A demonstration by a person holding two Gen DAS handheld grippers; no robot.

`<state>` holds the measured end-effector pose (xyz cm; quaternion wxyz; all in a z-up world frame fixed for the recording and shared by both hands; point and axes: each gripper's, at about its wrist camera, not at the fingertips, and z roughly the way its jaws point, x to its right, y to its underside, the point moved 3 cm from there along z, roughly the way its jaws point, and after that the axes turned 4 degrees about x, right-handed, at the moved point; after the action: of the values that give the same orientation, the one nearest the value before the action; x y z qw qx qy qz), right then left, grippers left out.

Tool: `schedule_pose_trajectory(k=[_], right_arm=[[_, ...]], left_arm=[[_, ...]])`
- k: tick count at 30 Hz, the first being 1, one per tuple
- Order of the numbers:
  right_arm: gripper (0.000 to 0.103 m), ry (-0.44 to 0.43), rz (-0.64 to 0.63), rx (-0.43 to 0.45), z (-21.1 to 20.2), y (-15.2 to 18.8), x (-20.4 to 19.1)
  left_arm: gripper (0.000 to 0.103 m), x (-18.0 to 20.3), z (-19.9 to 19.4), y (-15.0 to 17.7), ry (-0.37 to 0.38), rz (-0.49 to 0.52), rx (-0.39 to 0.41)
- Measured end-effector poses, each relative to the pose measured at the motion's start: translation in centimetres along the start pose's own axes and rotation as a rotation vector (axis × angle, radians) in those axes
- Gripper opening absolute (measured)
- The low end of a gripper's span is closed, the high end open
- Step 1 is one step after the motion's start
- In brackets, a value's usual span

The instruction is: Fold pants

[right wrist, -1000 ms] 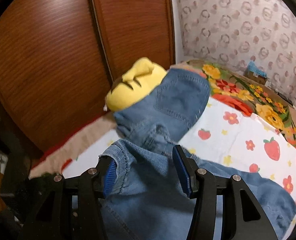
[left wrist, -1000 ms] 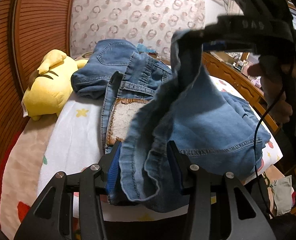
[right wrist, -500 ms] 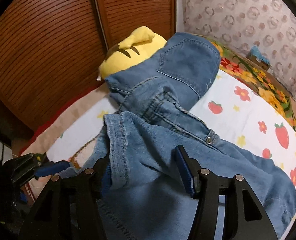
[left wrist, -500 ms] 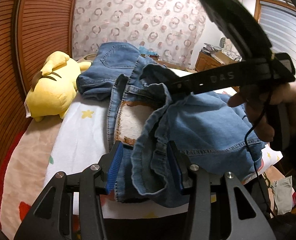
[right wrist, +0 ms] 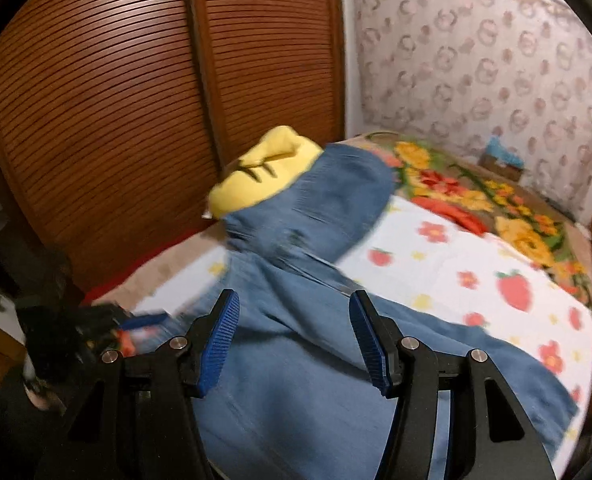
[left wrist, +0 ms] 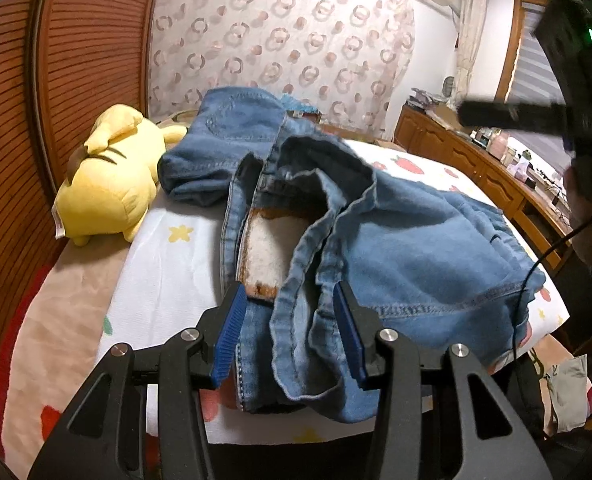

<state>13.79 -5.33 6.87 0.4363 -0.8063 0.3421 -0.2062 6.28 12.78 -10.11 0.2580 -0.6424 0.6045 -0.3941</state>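
Note:
Blue jeans [left wrist: 415, 240] lie on the bed, one leg folded across the other, the waist near the plush toy. A fleecy inner lining shows at the fold. My left gripper [left wrist: 288, 332] sits at the near edge of the bed, its blue pads shut on a bunched hem of the jeans. In the right wrist view my right gripper [right wrist: 294, 340] hovers above the jeans [right wrist: 315, 380], open, with no cloth between its pads. The picture there is blurred. A person's hand [left wrist: 591, 216] holds that tool, raised at the far right of the left wrist view.
A yellow plush toy [left wrist: 108, 184] lies against the louvred wooden doors [right wrist: 136, 120] at the bed's left side. The strawberry-print sheet [right wrist: 495, 280] and a floral blanket [right wrist: 475, 196] stretch to the right. A wooden dresser [left wrist: 475, 160] with clutter stands beyond the bed.
My right gripper carried the jeans leg across, let it go and pulled away up and to the right. The leg now lies on the pile. My left gripper kept its hold.

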Motion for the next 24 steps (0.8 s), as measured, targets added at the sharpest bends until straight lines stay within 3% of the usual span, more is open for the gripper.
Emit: schedule_pose_trajectory(k=[8,16,20,24], right_arm=[[0.059,0.157,0.071,0.045,-6.4,4.6,6.3],[0.059,0.323,0.106,0.114,-13.9,5.5,9.8],[0.059,0.376,0.108,0.102,-14.0,7.0,9.4],[0.059,0.361,0.138,0.062,-9.8,9.9,10.1]], left_arm=[[0.046,1.6,-0.3,-3.2,0.045,0.052,0.058],[0.045,3.8,1.2,-5.8,0.108,0.074,0.06],[0.045,4.4,3.0,-6.6,0.095,0.089,0.028],[0.044,3.9,4.5,-6.9,0.067,0.094,-0.002]])
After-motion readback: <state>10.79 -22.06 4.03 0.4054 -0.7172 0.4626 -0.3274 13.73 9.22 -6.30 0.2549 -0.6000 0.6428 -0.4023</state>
